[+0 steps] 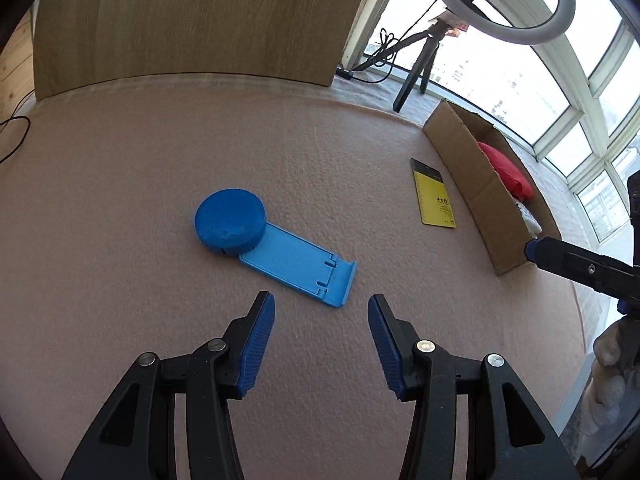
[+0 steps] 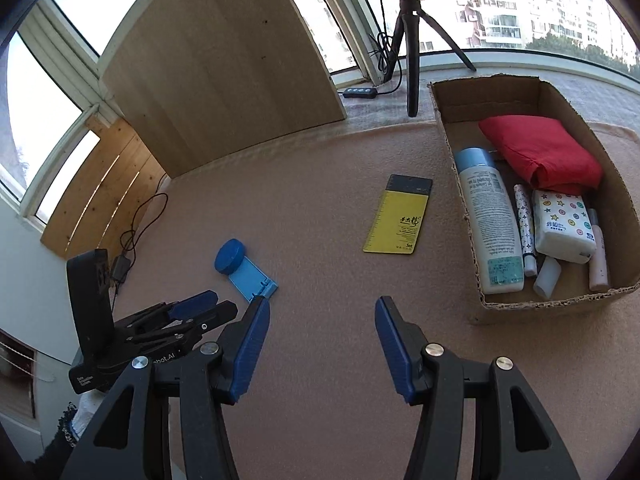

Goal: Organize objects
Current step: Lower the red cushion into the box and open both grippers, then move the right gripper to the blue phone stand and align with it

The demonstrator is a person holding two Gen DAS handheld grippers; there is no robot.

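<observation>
A blue phone stand (image 1: 276, 250) is seen lying flat on the pink felt cloth (image 1: 120, 200), well apart from the cardboard box (image 2: 516, 304) and on the side of it where the yellow card lies. Its long axis runs diagonally: the round blue base (image 1: 229, 220) points away from the box toward the wooden board (image 1: 192, 20), while the lipped end (image 1: 340, 284) points back toward the left gripper (image 1: 321, 308). The left gripper is held just short of that lipped end, its jaws spread wide with nothing between them.

The right gripper (image 2: 322, 312) is likewise released, its blue pads (image 2: 252, 348) parted over bare cloth near the box's front corner. In the right wrist view the left gripper (image 2: 196, 312) is seen from the side, just beside the stand (image 2: 248, 274).

A yellow card (image 2: 400, 216) with a dark top band lies flat between the stand and the box, its long axis roughly parallel to the box's near wall. Inside the box are held a red folded cloth (image 2: 540, 152), a white bottle (image 2: 488, 220) lying lengthwise along the wall, a tissue pack (image 2: 562, 224) and several small tubes. A tripod (image 2: 412, 40) stands behind the box.
</observation>
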